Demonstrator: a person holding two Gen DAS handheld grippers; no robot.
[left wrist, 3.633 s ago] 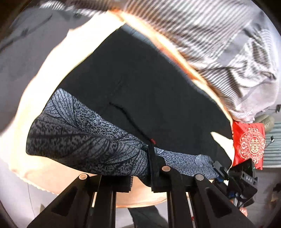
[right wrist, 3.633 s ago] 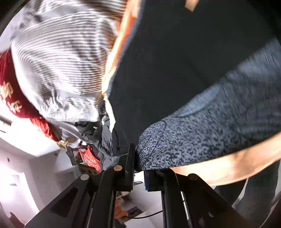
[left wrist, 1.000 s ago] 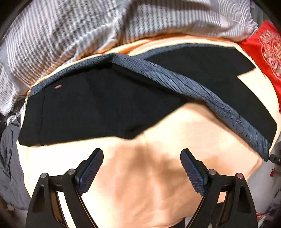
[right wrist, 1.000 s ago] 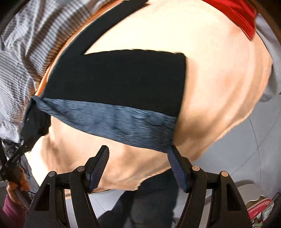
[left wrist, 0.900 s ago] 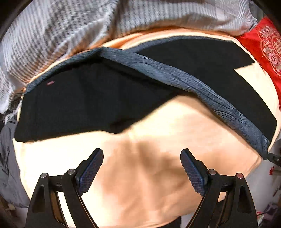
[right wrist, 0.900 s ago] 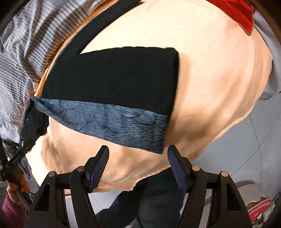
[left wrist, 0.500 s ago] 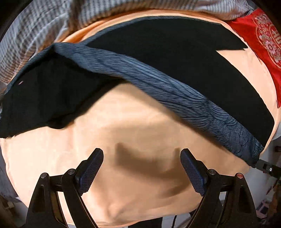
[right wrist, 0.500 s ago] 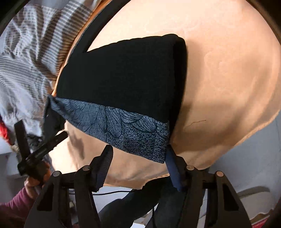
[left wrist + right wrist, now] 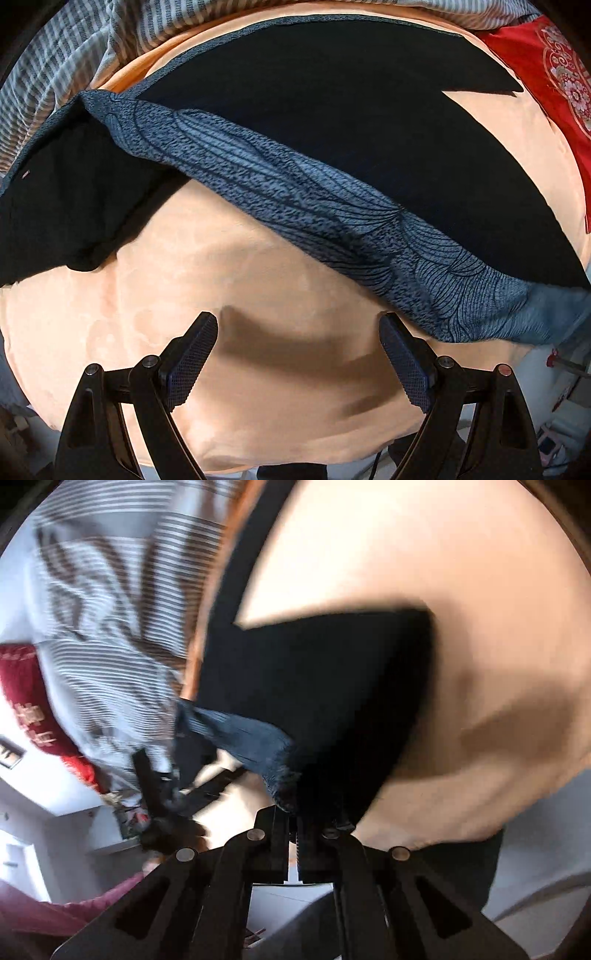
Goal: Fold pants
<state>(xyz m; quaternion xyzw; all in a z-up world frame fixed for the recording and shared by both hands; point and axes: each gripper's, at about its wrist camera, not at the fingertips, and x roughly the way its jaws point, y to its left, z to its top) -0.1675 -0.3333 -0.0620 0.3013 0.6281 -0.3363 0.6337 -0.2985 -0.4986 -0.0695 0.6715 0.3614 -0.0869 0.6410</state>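
The pants are black with a blue-grey leaf-patterned band and lie across a peach bed sheet. In the left wrist view my left gripper is open and empty, low over bare sheet in front of the patterned band. In the blurred right wrist view my right gripper is shut on the corner of the pants where the patterned band meets the black cloth, and lifts it off the sheet.
A grey striped blanket is bunched along the back of the bed. A red embroidered cushion lies at the right. The bed edge runs just below both grippers. The left gripper and hand show in the right wrist view.
My right gripper has closed on the near corner of the pants and lifted it, swinging left. My left gripper stays open and has moved closer to the patterned band.
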